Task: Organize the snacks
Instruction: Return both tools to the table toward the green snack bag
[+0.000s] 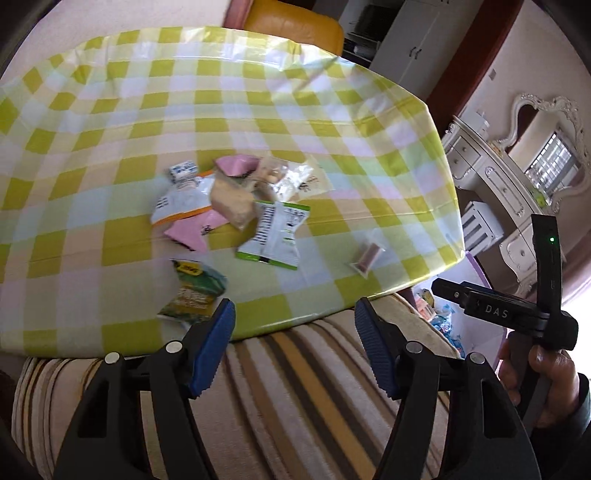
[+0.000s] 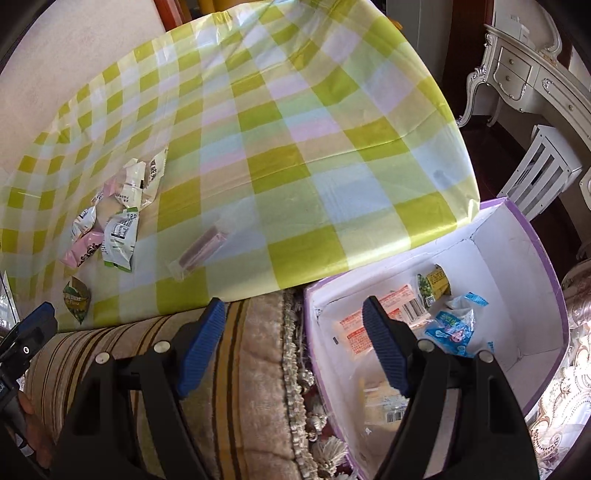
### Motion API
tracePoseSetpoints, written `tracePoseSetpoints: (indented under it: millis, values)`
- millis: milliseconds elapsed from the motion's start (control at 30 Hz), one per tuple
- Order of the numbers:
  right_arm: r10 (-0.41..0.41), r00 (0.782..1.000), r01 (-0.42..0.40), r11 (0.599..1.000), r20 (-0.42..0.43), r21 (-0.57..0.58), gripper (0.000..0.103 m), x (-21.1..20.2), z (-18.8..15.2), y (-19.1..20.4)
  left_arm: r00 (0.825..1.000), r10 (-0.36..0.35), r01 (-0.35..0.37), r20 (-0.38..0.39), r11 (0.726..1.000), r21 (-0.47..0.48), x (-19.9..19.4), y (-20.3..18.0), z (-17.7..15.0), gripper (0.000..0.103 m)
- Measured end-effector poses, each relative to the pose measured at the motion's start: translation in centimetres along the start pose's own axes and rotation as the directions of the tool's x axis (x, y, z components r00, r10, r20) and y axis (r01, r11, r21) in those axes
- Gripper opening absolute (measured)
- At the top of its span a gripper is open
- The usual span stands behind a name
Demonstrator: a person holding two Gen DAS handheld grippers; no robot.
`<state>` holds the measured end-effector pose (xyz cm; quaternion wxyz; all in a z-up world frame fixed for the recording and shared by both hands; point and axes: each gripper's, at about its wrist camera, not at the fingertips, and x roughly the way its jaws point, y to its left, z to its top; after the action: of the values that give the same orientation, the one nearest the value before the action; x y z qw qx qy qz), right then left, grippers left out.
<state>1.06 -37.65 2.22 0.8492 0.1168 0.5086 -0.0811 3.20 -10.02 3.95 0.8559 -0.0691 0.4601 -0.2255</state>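
Writing first: the only lettering that reads cleanly is "DAS" on the black body of the right gripper's handle [image 1: 491, 312], seen at the right edge of the left wrist view with a green light lit above it. Packet print is too blurred to read, though a barcode block shows on the white-and-green packet [image 1: 275, 234].

Left to right across the table: a dark green packet [image 1: 194, 291] lies nearest the edge, alone. Beyond it sits the snack pile [image 1: 229, 199], with a small blue-and-white sachet, a white-and-orange bag, two pink packets, a tan pouch and a clear bag of pale pieces, overlapping one another. Well to the right, apart, a clear-wrapped reddish bar [image 1: 367, 256] lies by itself.

The left gripper [image 1: 295, 350] hangs over the striped cushion [image 1: 288, 387] just short of the table edge, blue pads apart, nothing between them. The right gripper [image 2: 295, 343] is likewise spread and empty, one finger over the cushion, the other over the purple-rimmed box [image 2: 532, 280].

That box stands off the table's right near corner, white inside, holding orange-and-white packs, a blue-and-white bag, a green-and-yellow packet and a clear pack with a barcode.

The checked tablecloth [image 2: 295, 122] is yellow-green, glossy and creased. Far right, a cream carved dresser [image 2: 524, 77] and a white slatted stool [image 2: 539, 173]; an orange chair back [image 1: 295, 26] behind the table.
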Motion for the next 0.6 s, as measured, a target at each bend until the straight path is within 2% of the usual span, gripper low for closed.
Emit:
tracePoseSetpoints:
  millis: [133, 267, 600]
  values:
    - [0.013, 1.0, -0.013, 0.999, -0.001, -0.037, 0.077, 0.5, 0.5, 2.4, 0.999, 0.042, -0.043, -0.016, 0.998, -0.053, -0.5, 3.6, -0.3, 0.058]
    - [0.012, 1.0, -0.013, 0.997, -0.006, -0.073, 0.077, 1.5, 1.1, 4.4, 0.994, 0.082, -0.086, -0.065, 0.995, -0.052, 0.4, 5.4, -0.1, 0.055]
    - [-0.035, 0.999, 0.033, 0.992, -0.019, -0.125, 0.077, 4.3, 2.5, 7.3, 0.978, 0.145, -0.135, -0.152, 0.988, 0.072, 3.8, 4.7, 0.7, 0.055]
